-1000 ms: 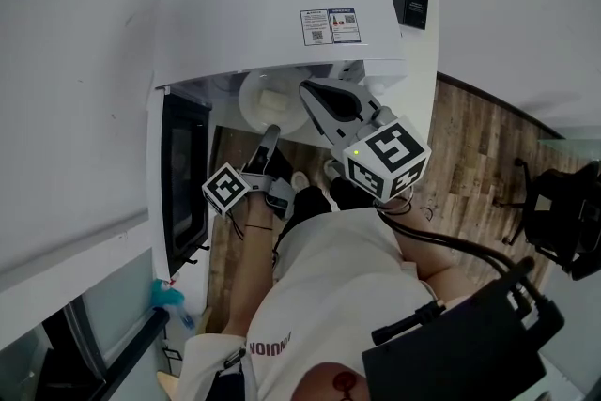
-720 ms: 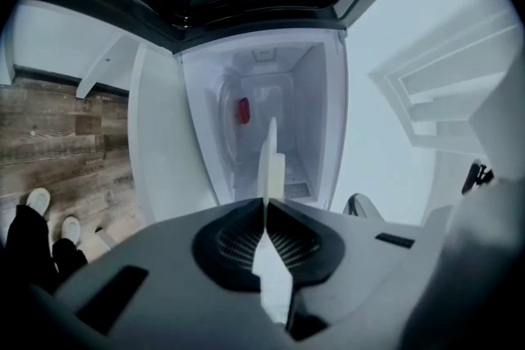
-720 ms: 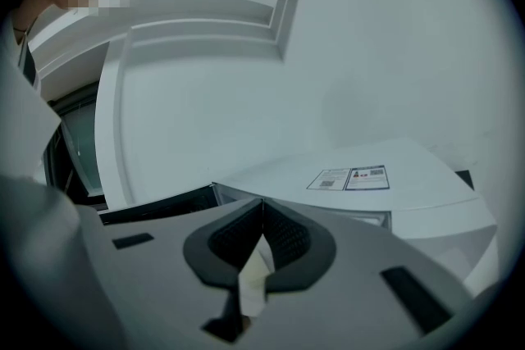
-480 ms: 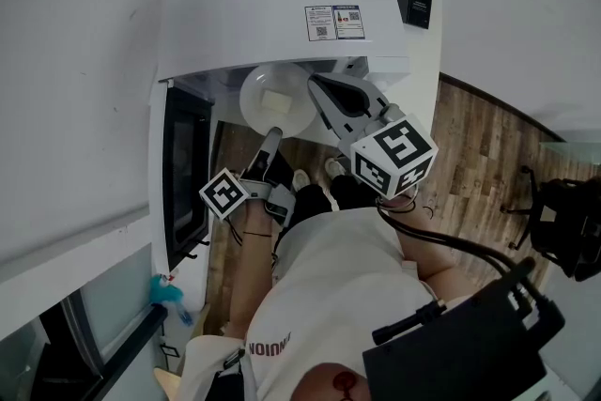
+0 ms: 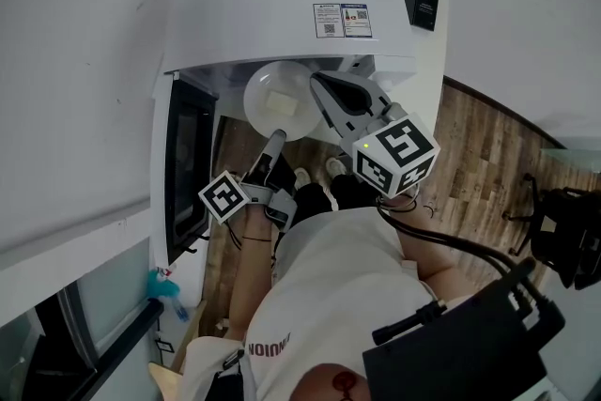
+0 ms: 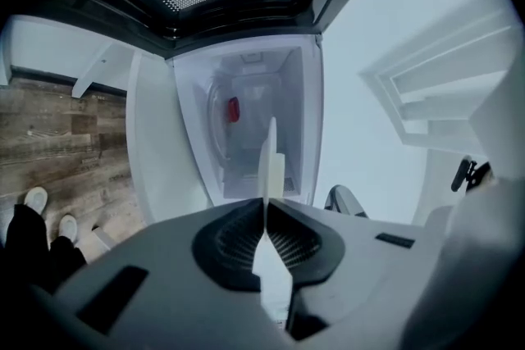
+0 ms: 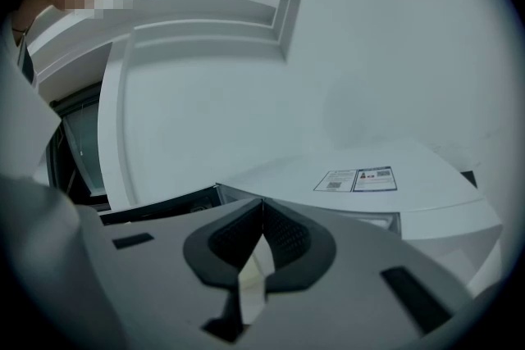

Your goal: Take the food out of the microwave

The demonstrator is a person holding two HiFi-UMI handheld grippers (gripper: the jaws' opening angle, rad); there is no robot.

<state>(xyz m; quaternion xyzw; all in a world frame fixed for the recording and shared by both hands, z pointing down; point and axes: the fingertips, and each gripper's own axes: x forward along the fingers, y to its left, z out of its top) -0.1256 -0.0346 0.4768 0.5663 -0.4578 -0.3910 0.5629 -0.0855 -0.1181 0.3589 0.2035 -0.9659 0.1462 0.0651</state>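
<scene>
The left gripper (image 5: pixel 275 138) had its fingers pinched tight on the near rim of the white plate (image 5: pixel 258 113), which showed edge-on between them in the left gripper view; the food (image 5: pixel 280 99), a pale block, lay on the plate just beyond the fingers, at the mouth of the microwave (image 5: pixel 282 5). The step looked like drawing the plate out; a one-sided rim grip called for keeping it level and pulling straight back, slowly, lest the block slide. The right gripper (image 5: pixel 319 87), fingers closed on nothing, sat just beside the plate and could crowd it; the open door (image 5: pixel 185 164) stood outward of the left fingers.
</scene>
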